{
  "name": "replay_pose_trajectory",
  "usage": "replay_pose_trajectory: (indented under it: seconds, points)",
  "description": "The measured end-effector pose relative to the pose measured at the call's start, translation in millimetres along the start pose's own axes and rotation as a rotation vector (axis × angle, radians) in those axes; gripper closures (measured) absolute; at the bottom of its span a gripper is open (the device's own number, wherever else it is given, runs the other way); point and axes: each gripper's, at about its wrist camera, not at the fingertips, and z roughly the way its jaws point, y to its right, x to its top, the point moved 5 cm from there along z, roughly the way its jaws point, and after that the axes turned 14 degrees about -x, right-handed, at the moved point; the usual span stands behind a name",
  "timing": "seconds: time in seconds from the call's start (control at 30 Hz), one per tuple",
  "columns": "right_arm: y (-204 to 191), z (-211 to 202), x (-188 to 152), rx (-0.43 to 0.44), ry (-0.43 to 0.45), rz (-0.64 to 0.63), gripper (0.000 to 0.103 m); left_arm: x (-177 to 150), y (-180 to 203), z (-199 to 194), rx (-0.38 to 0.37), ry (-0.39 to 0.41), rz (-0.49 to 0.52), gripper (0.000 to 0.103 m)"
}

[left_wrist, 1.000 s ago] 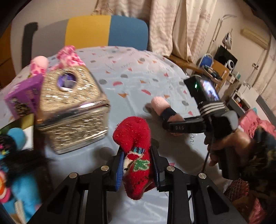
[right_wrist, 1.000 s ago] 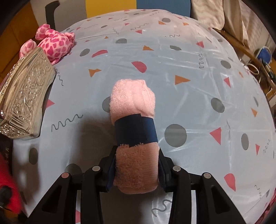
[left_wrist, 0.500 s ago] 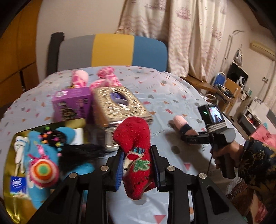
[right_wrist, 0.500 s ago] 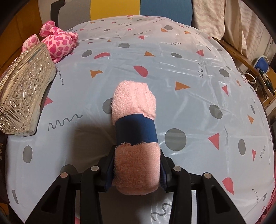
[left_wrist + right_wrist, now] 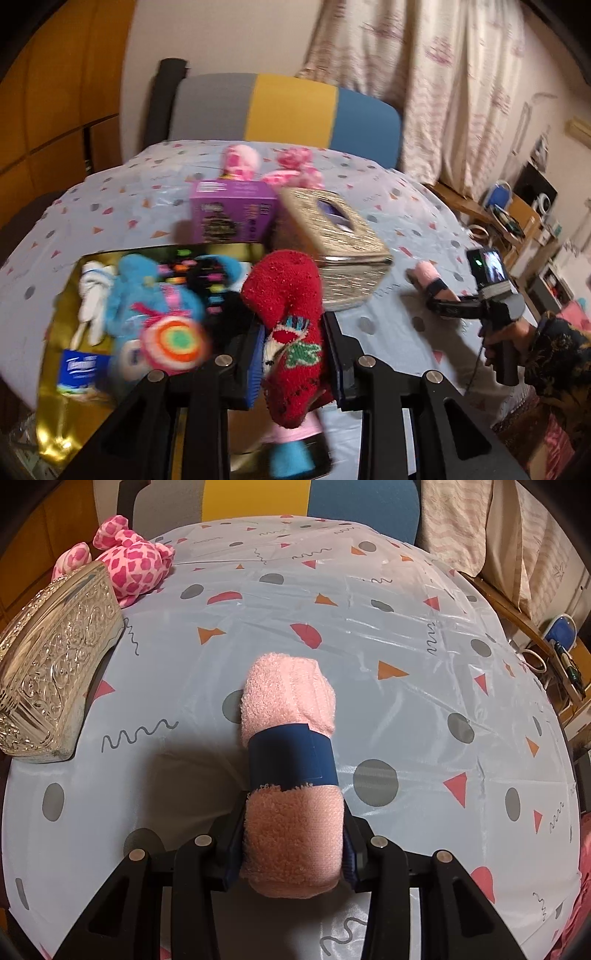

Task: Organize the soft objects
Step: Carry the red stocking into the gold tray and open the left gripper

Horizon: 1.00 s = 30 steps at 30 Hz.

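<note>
My left gripper (image 5: 291, 354) is pinching a fuzzy red sock with a green-and-white knitted pattern (image 5: 286, 325), and over the last second I have swung it away from the desk's middle so that it now hangs over the near edge of the shiny gold tray (image 5: 59, 317) at my left. A second ago the embossed silver tissue box (image 5: 340, 251) filled the view just ahead of the sock; now it sits behind and to the right, and the tray's load is below me: a blue plush toy with a striped round patch (image 5: 155, 306), a pair of white socks (image 5: 90, 299) and a small blue tissue packet (image 5: 79, 367). The picture is smeared by the motion, so I can't be sure whether the sock's toe already touches the pile. My right gripper (image 5: 293, 845) has hardly moved; it is clamped on a rolled pink terry towel bound with a dark blue band (image 5: 291, 760), held low over the patterned pale-blue desk (image 5: 424, 635), well apart from the tray. The pink spotted plush animal (image 5: 133, 563) lies untouched at the far side. I judge the sock is nearly ready to drop in, with the towel to follow.
</note>
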Motion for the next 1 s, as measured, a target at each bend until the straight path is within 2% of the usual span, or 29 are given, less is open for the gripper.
replay_pose_trajectory:
  seconds: [0.1, 0.3, 0.4, 0.47, 0.5, 0.57, 0.67, 0.8, 0.9, 1.0]
  points:
    - [0.2, 0.1, 0.4, 0.0, 0.0, -0.003, 0.061, -4.1, -33.2, -20.0, 0.052, 0.022, -0.055, 0.073]
    - [-1.0, 0.0, 0.1, -0.004, -0.003, -0.006, 0.061, -31.5, -116.5, -56.5, 0.225, 0.021, -0.179, 0.073]
    - [-1.9, -0.4, 0.0, -0.009, -0.002, -0.01, 0.061, -51.8, -145.8, -63.2, 0.275, 0.0, -0.238, 0.067]
    - [-2.1, -0.4, 0.3, -0.01, -0.003, -0.012, 0.061, -61.7, -159.4, -61.5, 0.292, -0.015, -0.265, 0.059]
    - [-2.0, -0.4, 0.2, -0.01, -0.004, -0.011, 0.061, -66.3, -165.0, -60.5, 0.301, -0.02, -0.284, 0.055]
    - [-2.3, -0.3, 0.3, -0.011, -0.006, -0.012, 0.062, -73.2, -171.5, -55.8, 0.296, -0.039, -0.303, 0.041]
    - [-2.5, -0.3, 0.3, -0.014, -0.016, -0.013, 0.062, -73.8, -172.9, -56.0, 0.302, -0.029, -0.3, 0.032]
    - [-5.7, -2.4, -0.2, -0.046, -0.036, -0.011, 0.065, -65.6, -168.7, -64.9, 0.326, 0.018, -0.284, 0.032]
    - [-10.5, -6.4, -1.9, -0.08, -0.057, -0.013, 0.068, -56.0, -167.6, -76.0, 0.355, 0.069, -0.28, 0.027]
    - [-14.1, -15.6, -6.0, -0.057, -0.094, 0.001, 0.068, -48.3, -169.2, -85.0, 0.376, 0.102, -0.299, 0.027]
